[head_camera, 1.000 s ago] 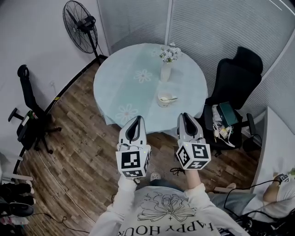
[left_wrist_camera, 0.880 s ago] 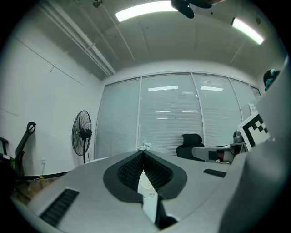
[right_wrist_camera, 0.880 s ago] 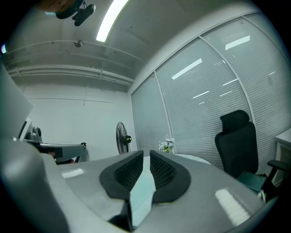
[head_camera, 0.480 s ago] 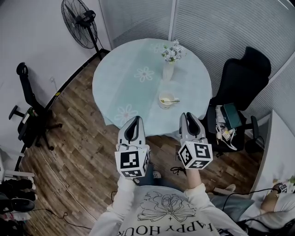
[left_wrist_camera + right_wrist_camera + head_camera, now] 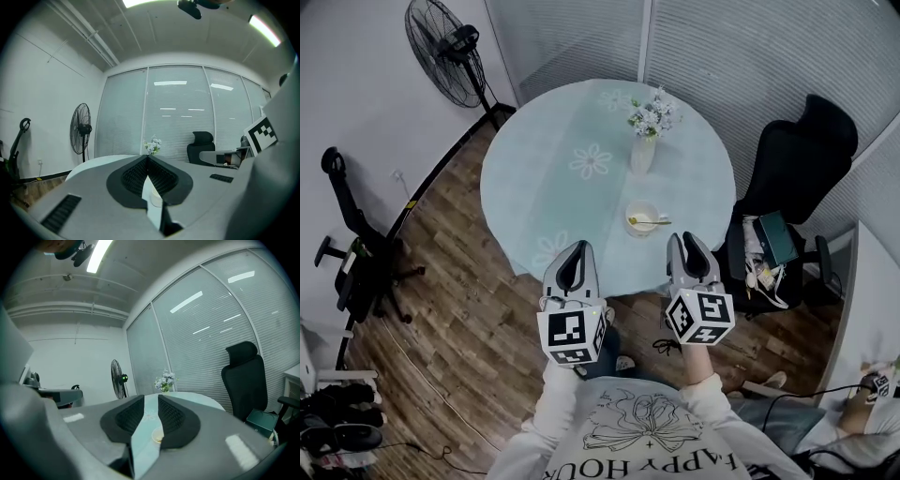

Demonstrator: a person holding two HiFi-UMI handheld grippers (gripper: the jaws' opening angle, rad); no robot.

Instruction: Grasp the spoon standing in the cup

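A white cup [image 5: 641,217] stands on the round table [image 5: 544,178], with a spoon [image 5: 653,222] in it whose handle leans right over the rim. Both grippers hover at the table's near edge, short of the cup. My right gripper [image 5: 685,241] points just right of the cup; its jaws are opening and a narrow gap with nothing in it shows between them. Through that gap in the right gripper view I see the cup [image 5: 157,435] beyond the right gripper [image 5: 151,400]. My left gripper [image 5: 574,249] is shut and empty, its tips meeting in the left gripper view [image 5: 147,158].
A vase of flowers [image 5: 644,150] stands behind the cup on the table. A black office chair [image 5: 795,159] and a seat with bags [image 5: 764,246] are at the right. At the left stand a floor fan [image 5: 441,47] and a black chair [image 5: 352,234].
The table and cup have drawn nearer to both grippers, whose tips now reach the table's near edge. The spoon and cup have not moved on the table.
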